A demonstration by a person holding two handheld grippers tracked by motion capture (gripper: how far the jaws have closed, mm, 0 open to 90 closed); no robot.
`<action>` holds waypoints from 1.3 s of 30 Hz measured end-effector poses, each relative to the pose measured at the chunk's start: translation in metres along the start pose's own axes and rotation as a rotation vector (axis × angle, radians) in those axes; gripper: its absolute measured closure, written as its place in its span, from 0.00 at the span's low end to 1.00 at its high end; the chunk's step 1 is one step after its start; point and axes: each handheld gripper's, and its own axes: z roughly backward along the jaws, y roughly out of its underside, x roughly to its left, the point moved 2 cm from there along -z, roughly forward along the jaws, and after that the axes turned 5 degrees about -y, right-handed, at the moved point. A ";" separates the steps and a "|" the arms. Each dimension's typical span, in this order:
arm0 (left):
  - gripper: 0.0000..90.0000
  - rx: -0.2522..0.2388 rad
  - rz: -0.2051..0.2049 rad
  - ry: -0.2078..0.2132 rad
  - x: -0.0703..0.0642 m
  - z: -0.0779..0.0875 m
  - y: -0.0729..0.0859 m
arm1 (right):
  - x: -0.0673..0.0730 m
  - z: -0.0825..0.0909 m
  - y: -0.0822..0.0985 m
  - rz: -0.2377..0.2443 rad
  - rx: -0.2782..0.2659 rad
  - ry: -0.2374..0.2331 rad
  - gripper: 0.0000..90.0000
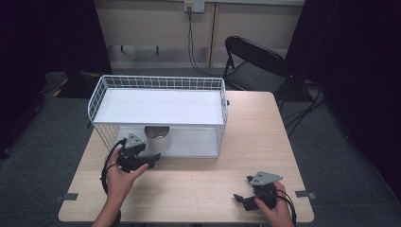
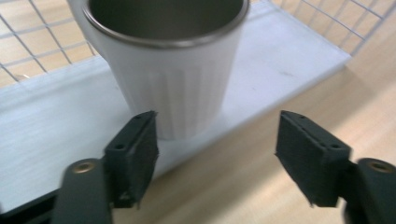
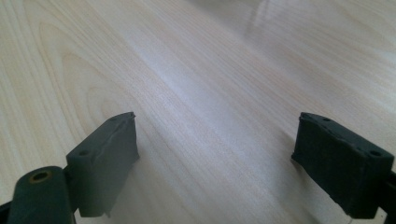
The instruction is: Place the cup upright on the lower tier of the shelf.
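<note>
Jaws of the left gripper (image 1: pixel 152 160) stand apart at the open front of the wire rack (image 1: pixel 158 83), gripping nothing, with the white cup (image 1: pixel 157 137) on the rack's lower shelf just beyond them; the right gripper (image 1: pixel 241 198) rests well apart from the rack, near the table's (image 1: pixel 246 137) front edge. From the left gripper (image 2: pixel 217 144), the cup (image 2: pixel 173 79) stands upright, near its left pad, untouched. Right gripper (image 3: pixel 215 149) splayed wide over bare wood.
</note>
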 end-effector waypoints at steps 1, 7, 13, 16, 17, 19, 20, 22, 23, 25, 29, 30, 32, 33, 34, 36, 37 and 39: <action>0.30 0.002 -0.005 0.015 0.000 0.001 0.001 | 0.000 0.000 0.000 0.000 0.000 0.000 0.14; 0.25 0.021 -0.027 0.064 -0.002 0.006 0.007 | 0.000 0.000 0.000 0.000 0.000 0.000 0.14; 0.24 0.045 -0.042 0.098 -0.006 0.009 0.018 | 0.000 0.000 0.000 0.001 0.000 -0.001 0.14; 0.20 0.052 -0.039 0.115 -0.007 0.009 0.023 | 0.000 0.000 0.000 0.002 0.001 -0.002 0.14; 0.19 0.053 -0.032 0.124 -0.007 0.009 0.025 | 0.000 0.000 0.000 0.002 0.001 -0.002 0.14; 0.19 0.059 -0.028 0.128 -0.007 0.010 0.029 | 0.000 0.000 0.000 0.003 0.001 -0.003 0.14; 0.19 0.062 -0.034 0.134 -0.007 0.010 0.031 | -0.001 0.000 0.000 0.003 0.001 -0.002 0.14; 0.19 0.068 -0.032 0.136 -0.007 0.010 0.035 | -0.001 0.000 0.000 0.004 0.001 -0.002 0.14; 0.19 0.071 -0.029 0.146 -0.006 0.010 0.038 | -0.001 0.000 0.000 0.004 0.001 -0.003 0.14; 0.19 0.079 -0.023 0.151 -0.005 0.010 0.042 | -0.001 -0.001 -0.001 0.005 0.001 -0.002 0.14; 0.19 0.074 -0.009 0.165 -0.005 0.011 0.050 | -0.001 -0.001 -0.001 0.005 0.001 -0.002 0.14; 0.20 0.072 -0.003 0.160 -0.004 0.011 0.052 | -0.001 -0.001 -0.001 0.005 0.001 -0.002 0.14; 0.20 0.069 0.001 0.154 -0.002 0.010 0.056 | -0.001 -0.001 -0.001 0.005 0.001 -0.002 0.14; 0.21 0.072 0.006 0.153 -0.001 0.010 0.059 | -0.001 -0.001 -0.001 0.005 0.001 -0.003 0.14; 0.20 0.081 0.008 0.154 -0.001 0.009 0.061 | -0.001 -0.001 -0.001 0.006 0.001 -0.003 0.14; 0.20 0.088 0.000 0.151 -0.001 0.008 0.064 | -0.001 -0.001 -0.001 0.006 0.002 -0.004 0.14; 0.20 0.090 -0.006 0.150 -0.001 0.008 0.065 | -0.001 -0.001 -0.001 0.006 0.002 -0.005 0.14; 0.20 0.086 -0.003 0.142 -0.001 0.007 0.068 | -0.001 -0.001 -0.001 0.007 0.002 -0.007 0.14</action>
